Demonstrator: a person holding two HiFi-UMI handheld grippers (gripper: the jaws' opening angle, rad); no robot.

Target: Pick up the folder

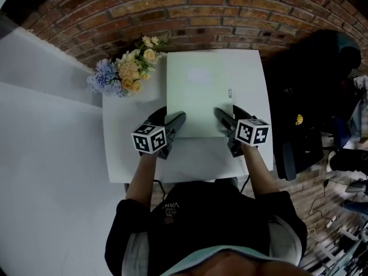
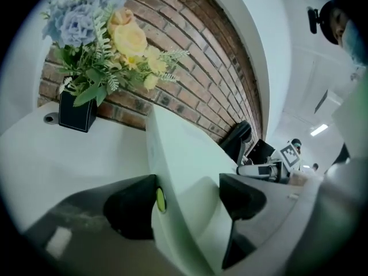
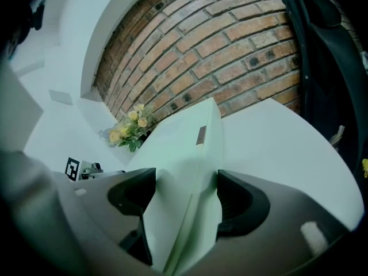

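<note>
A pale green folder lies lengthwise on the white table, its near edge towards me. My left gripper grips the folder's near left corner and my right gripper grips its near right corner. In the left gripper view the folder fills the gap between the jaws of that gripper, both pads against it. In the right gripper view the folder likewise sits pressed between the jaws of that gripper. There its edge looks raised and tilted above the tabletop.
A bunch of flowers in a black pot stands at the table's far left corner, close to the folder. A brick wall runs behind. A dark coat on a chair is right of the table, a white ledge left.
</note>
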